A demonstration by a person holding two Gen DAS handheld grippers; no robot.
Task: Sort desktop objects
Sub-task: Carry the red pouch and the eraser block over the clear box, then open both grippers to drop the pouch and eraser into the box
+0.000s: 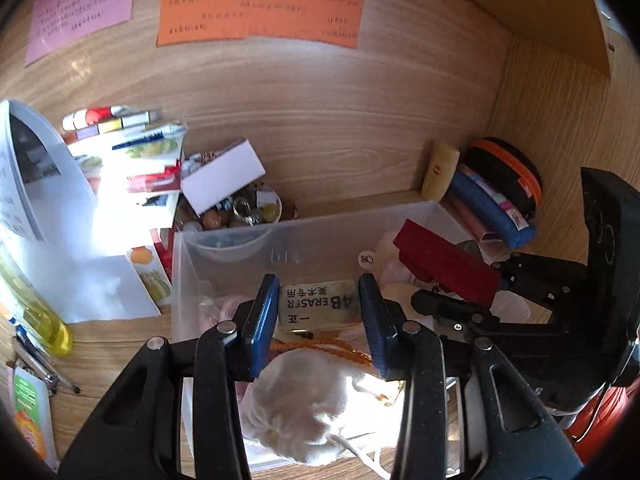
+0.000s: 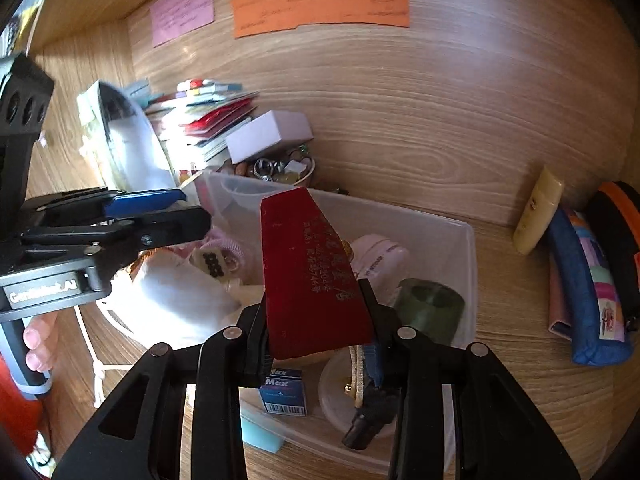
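My left gripper (image 1: 319, 300) is shut on a 4B eraser (image 1: 316, 305) and holds it over the clear plastic bin (image 1: 224, 248). A white drawstring pouch (image 1: 308, 404) lies in the bin below it. My right gripper (image 2: 316, 312) is shut on a dark red velvet box (image 2: 308, 276), held above the same bin (image 2: 460, 248). The red box also shows in the left wrist view (image 1: 448, 266), to the right of the eraser. The left gripper shows in the right wrist view (image 2: 156, 216), at the left.
A paper pile with a white box (image 1: 224, 174) and a bowl of trinkets (image 1: 248, 210) stand behind the bin. A cream tube (image 2: 538, 216), blue pencil case (image 2: 588, 292) and black-orange pouch (image 2: 620, 220) lie at the right. The bin holds a green cup (image 2: 430, 308) and a staples box (image 2: 282, 394).
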